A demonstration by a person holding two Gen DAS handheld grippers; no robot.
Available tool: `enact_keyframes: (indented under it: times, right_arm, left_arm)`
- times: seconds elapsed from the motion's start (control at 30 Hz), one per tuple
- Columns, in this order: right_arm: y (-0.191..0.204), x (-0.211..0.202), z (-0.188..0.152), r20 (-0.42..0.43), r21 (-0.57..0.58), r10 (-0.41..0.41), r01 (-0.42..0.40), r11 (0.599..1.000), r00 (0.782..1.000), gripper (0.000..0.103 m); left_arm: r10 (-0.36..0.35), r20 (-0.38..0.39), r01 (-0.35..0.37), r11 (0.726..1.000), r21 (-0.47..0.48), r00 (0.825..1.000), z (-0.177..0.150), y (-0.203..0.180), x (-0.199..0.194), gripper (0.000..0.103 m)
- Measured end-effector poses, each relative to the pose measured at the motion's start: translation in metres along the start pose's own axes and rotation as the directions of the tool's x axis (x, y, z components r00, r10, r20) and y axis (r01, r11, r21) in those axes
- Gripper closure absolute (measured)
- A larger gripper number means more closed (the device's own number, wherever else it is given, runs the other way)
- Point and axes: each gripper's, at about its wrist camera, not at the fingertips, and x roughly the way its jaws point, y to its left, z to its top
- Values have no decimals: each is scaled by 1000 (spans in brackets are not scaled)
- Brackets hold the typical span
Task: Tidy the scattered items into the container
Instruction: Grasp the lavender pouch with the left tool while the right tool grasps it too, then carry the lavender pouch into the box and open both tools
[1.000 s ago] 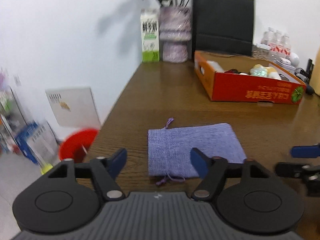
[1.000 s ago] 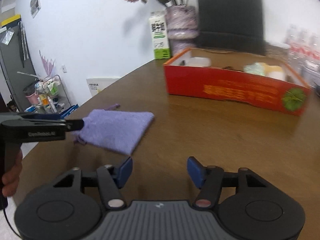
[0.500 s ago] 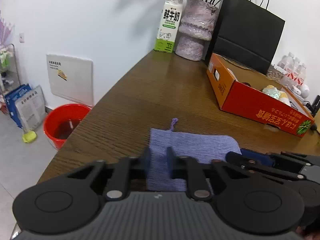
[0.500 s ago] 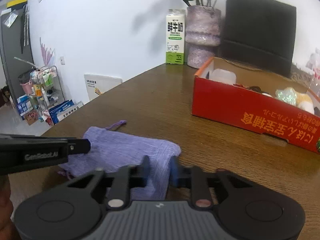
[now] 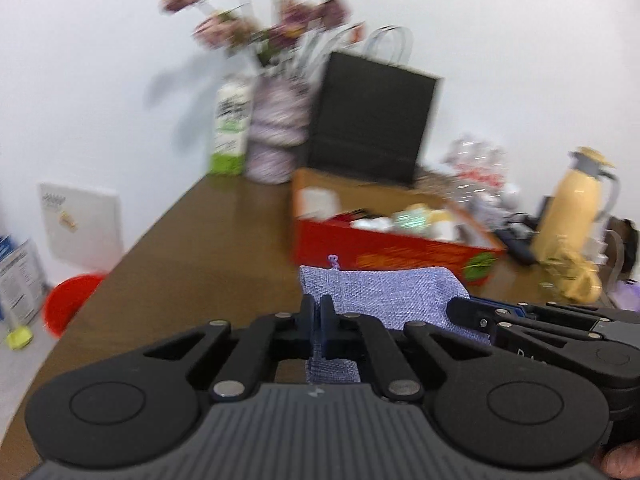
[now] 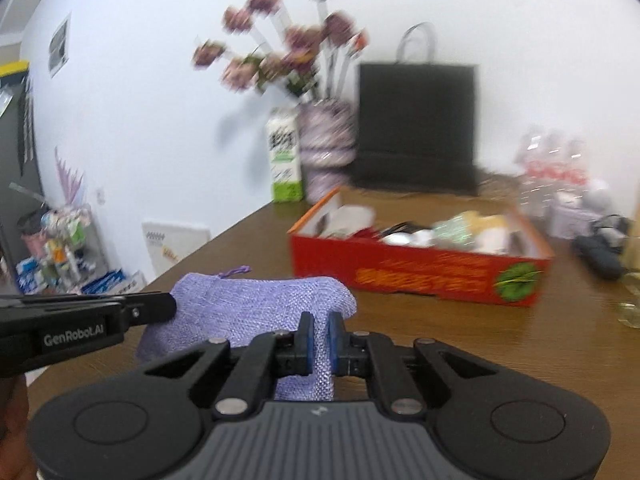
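Both grippers have just clamped onto the purple drawstring pouch (image 5: 384, 296): a second ago their jaws stood wide over it as it lay flat on the wooden table (image 5: 200, 264), half a second ago they had pinched down on its near edge, and now the pouch has come up off the wood, stretched between them. The left gripper (image 5: 319, 330) has its jaws nearly closed on the cloth at lower centre of its frame, a strip of weave showing between and below them; the right gripper (image 6: 319, 340) is likewise pinched on the fabric at lower centre of its own frame, cloth bulging above its blue pads (image 6: 332, 340). In the left view the pouch sits in front of the red cardboard box (image 5: 384, 248), which lies at centre right and already holds several items. That suggests the pick is done and what remains is to carry the pouch over the box wall and let go. As for writing, the left gripper's side reads "GenRobot.AI" at the left edge of the right view; the orange print on the box front and the dark characters on the milk carton (image 6: 285, 160) are too blurred to read
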Motion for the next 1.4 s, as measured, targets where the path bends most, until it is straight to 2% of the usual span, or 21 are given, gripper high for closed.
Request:
enact_keyframes:
  times: [0.1,0.37,0.63,0.77,0.93,1.1,1.27,1.4]
  right_arm:
    - [-22,-37,1,44,15,-43,42,999,998,96]
    - [-73,-103,-17,76,67,-107,102,993,991,96]
    - [-80,-141,-44,78,101,-126,118,988,989,96]
    - [-73,-145,-49,71,85,-116,110,990,991,96]
    - [-73,-130,-48,50,99,-88,83,992,995,96]
    - [-86,-98,-35,7,122,-59,58,991,998,96]
    - [-100,-54,19,26,82,-36,34,996,999,96]
    - [-117,0,80,11,65,-6,6,998,1000,96]
  left_arm:
    - [-61,19,60,997,40,998,4,-34,-13,99]
    - [-135,21,130,979,155,991,-10,-108,-43,99]
    - [-162,-11,161,965,207,987,-32,-130,-67,99]
    - [-161,-41,166,969,181,986,-37,-125,-66,99]
    - [-156,-48,162,974,162,987,-34,-115,-60,99]
    - [-138,-77,148,979,144,987,-21,-104,-28,99]
    - [-151,-76,162,970,180,986,38,-100,24,99]
    - [-151,-107,167,973,158,983,100,-94,78,99]
